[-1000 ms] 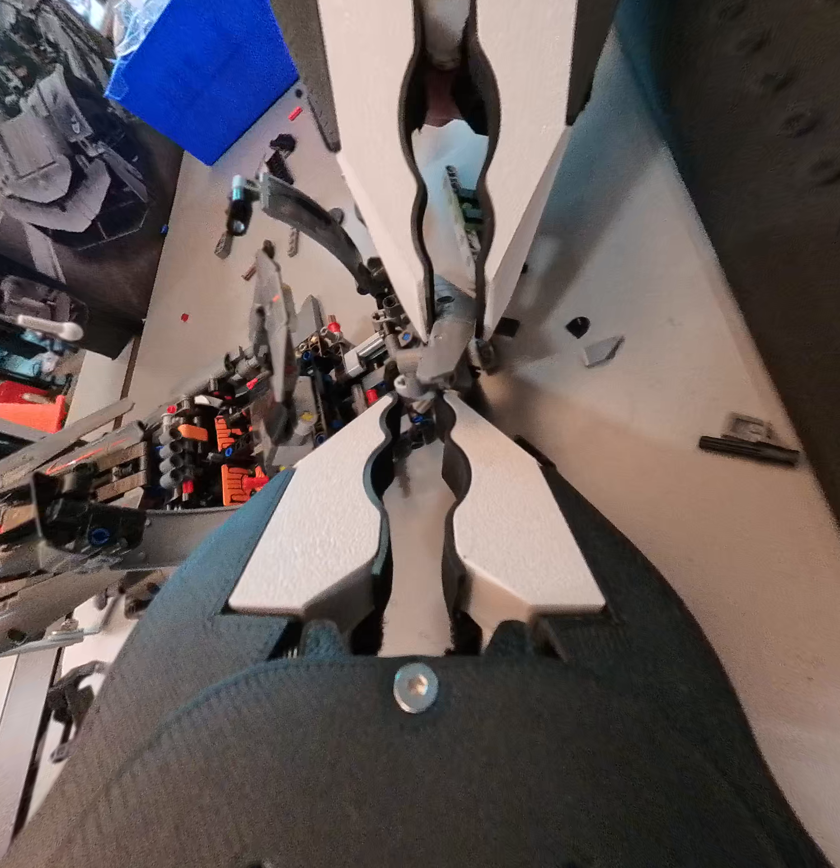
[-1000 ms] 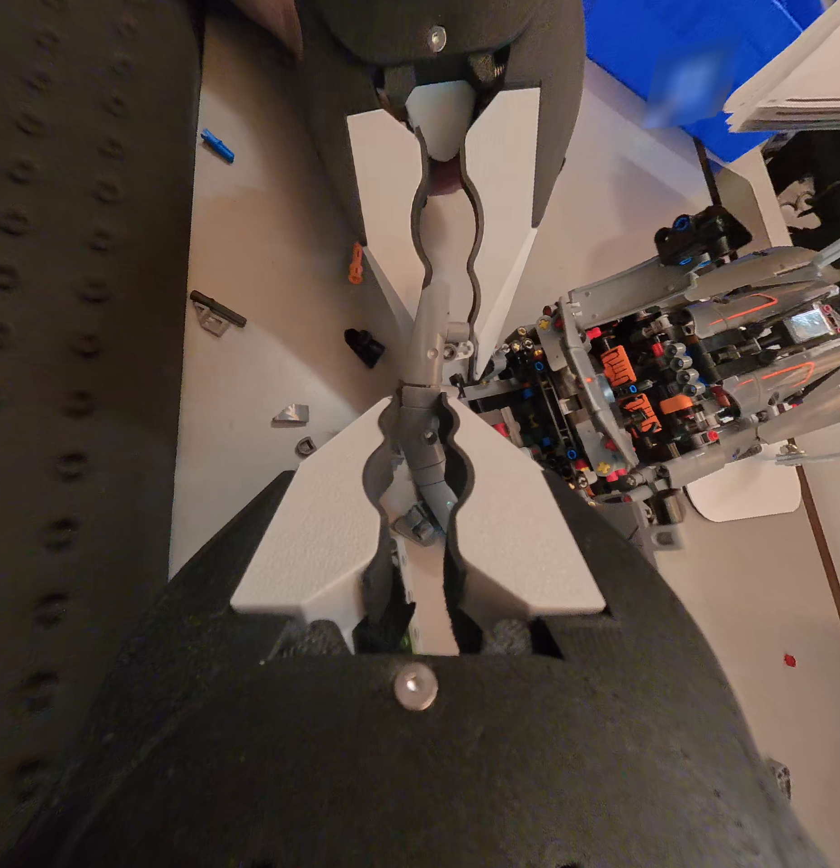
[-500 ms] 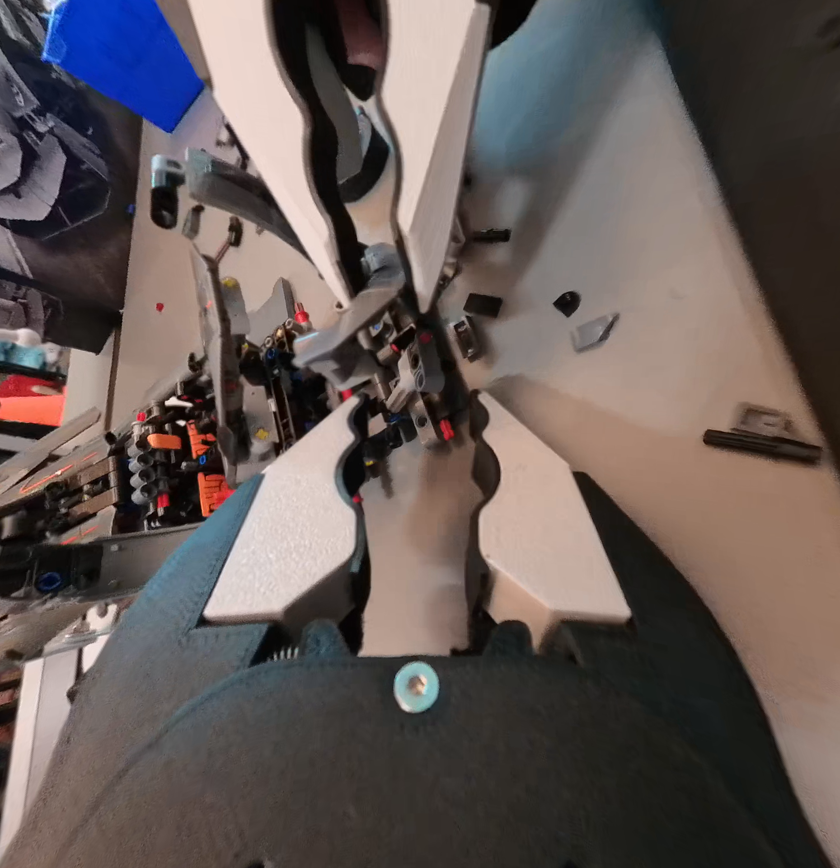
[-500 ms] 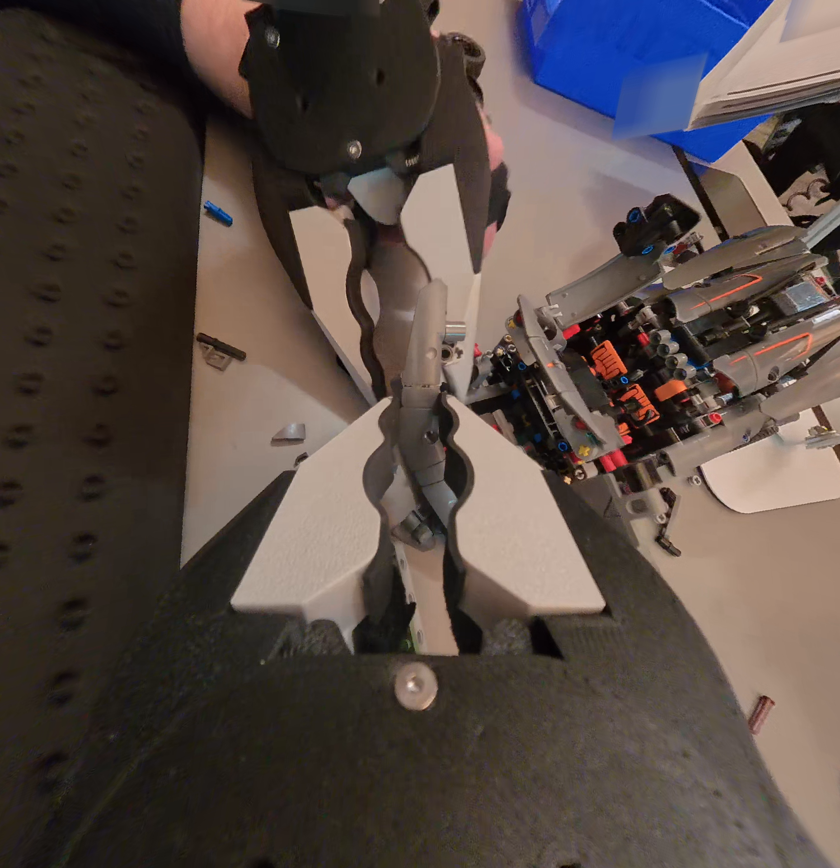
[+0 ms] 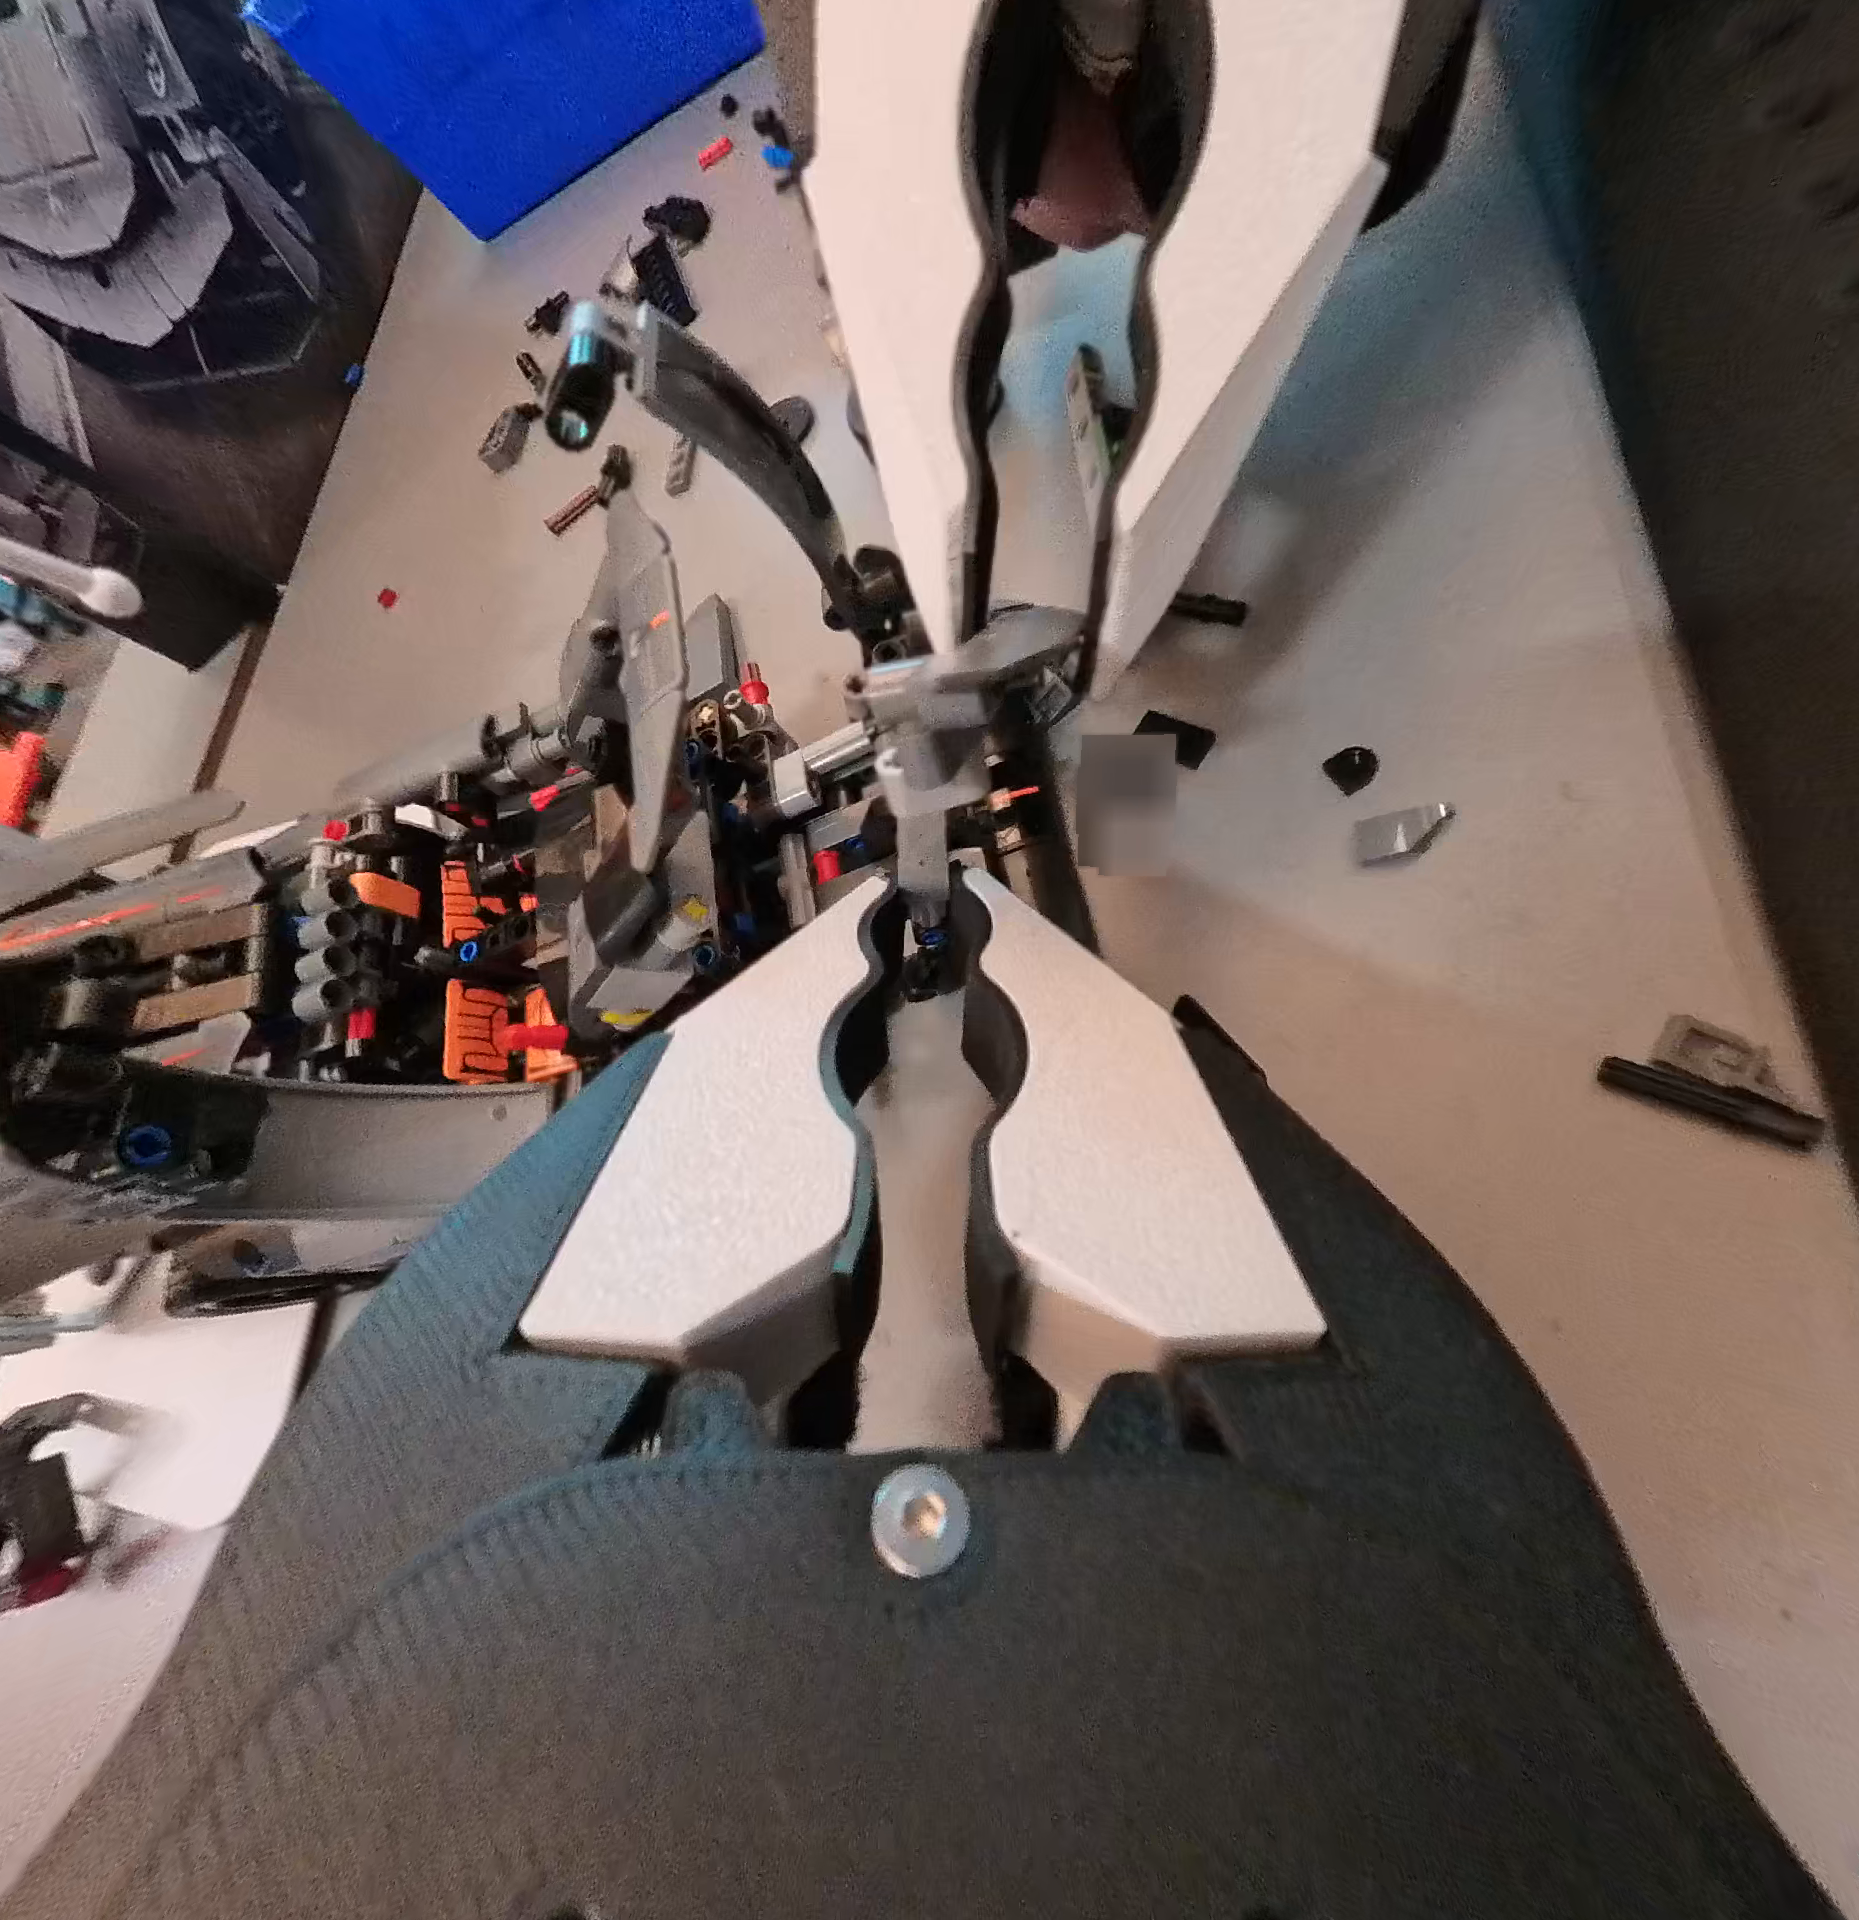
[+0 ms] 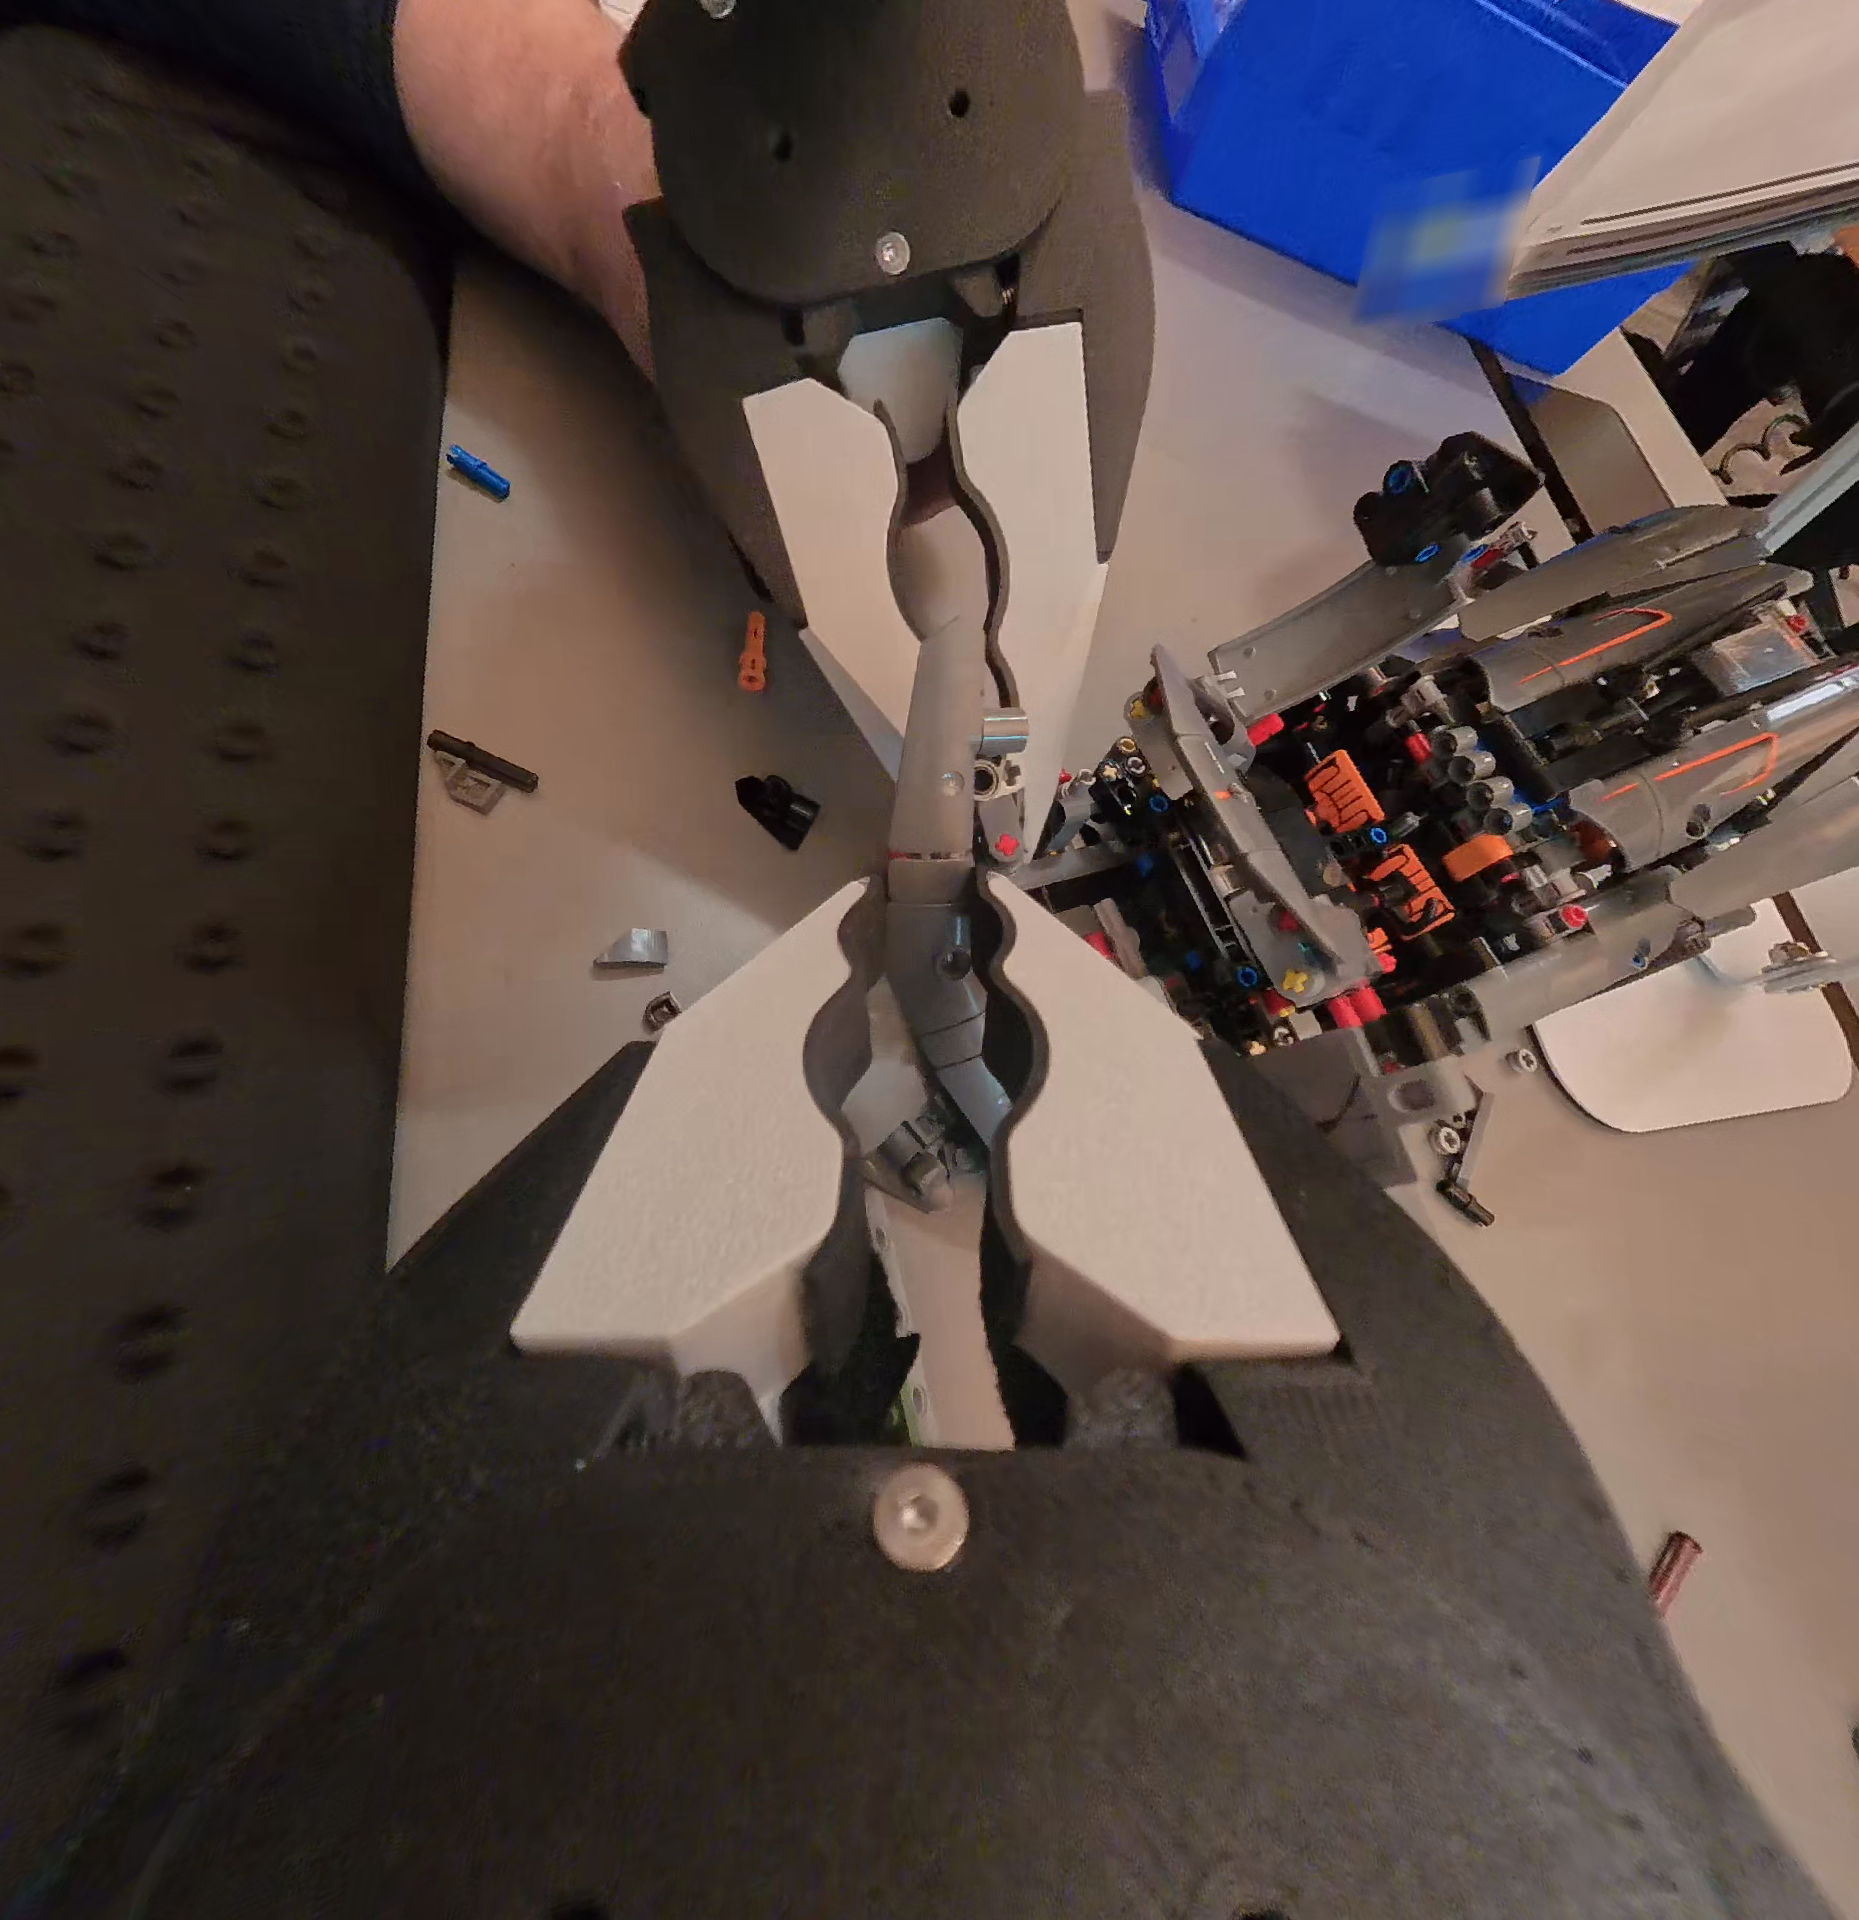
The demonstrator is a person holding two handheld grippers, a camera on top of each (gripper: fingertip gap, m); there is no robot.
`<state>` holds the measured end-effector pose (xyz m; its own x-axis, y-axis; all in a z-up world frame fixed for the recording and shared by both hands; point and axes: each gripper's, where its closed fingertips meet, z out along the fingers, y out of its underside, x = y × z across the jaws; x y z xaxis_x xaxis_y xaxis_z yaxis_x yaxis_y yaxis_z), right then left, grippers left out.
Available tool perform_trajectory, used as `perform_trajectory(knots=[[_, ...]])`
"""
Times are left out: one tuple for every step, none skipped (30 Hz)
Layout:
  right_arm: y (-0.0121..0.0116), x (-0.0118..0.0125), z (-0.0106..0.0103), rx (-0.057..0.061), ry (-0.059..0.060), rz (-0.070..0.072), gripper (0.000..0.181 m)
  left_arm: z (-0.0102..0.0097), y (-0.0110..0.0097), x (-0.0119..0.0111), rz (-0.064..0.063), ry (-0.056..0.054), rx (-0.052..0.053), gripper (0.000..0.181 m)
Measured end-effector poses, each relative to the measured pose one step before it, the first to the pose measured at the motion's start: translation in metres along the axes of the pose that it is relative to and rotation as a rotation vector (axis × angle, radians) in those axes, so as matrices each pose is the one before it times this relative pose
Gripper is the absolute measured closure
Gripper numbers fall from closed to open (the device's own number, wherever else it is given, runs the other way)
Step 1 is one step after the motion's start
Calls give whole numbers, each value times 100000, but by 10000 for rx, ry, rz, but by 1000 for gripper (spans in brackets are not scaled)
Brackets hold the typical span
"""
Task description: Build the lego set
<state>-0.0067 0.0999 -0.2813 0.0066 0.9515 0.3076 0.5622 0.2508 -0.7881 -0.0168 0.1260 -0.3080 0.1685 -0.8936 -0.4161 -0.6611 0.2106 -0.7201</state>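
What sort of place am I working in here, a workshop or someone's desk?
Most likely a hobby or work desk set up for model building: a pale tabletop strewn with loose pieces, a half-built grey and orange lego model, a blue bin and a stack of booklets at the back.

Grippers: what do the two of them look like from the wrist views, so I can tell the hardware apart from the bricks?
Both match: the left gripper and right gripper have pale grey wedge fingers with wavy black inner edges, on black ribbed bodies with a silver screw. No cables or markings show. A dark sleeve shows behind the left one.
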Motion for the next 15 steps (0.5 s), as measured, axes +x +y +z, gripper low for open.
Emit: perform_trajectory(knots=[[-38,-16,-27,36,-14,4,168,-51,-30,14,-263,153,102,177],[-50,-19,-19,31,-13,15,168,-60,-5,7,-238,165,113,177],[-21,-15,1,9,-11,3,168,-98,8,-142,-202,52,97,176],[-13,-49,12,6,-18,-12,168,-100,-36,-181,-143,-3,96,175],[-24,-45,3,12,-20,-17,168,-102,-30,-71,-43,16,55,174],[-19,-38,1,8,-12,-9,168,-58,22,-165,4,-103,-15,172],[5,-22,1,-2,-7,-13,168,-82,-21,-219,26,-151,-19,170],[6,-20,3,-8,-4,-23,168,-153,-160,-142,-3,-67,73,169],[8,-33,17,-8,-7,-18,168,-184,-107,-214,-36,-78,48,166],[14,-36,8,-8,-10,-19,168,-129,122,-420,-4,-229,-103,165],[22,-34,13,-16,2,-29,168,-110,158,-271,50,-160,-116,165],[11,4,6,-16,13,-25,168,-115,53,-107,212,-128,-66,165],[21,-19,-1,-10,3,-18,168,-122,111,-109,450,-232,-142,166],[2,-15,-10,1,-7,-7,168,-147,87,-7,613,-228,-150,166],[3,-6,-15,4,0,-4,168,-172,-117,86,451,-140,7,165]])
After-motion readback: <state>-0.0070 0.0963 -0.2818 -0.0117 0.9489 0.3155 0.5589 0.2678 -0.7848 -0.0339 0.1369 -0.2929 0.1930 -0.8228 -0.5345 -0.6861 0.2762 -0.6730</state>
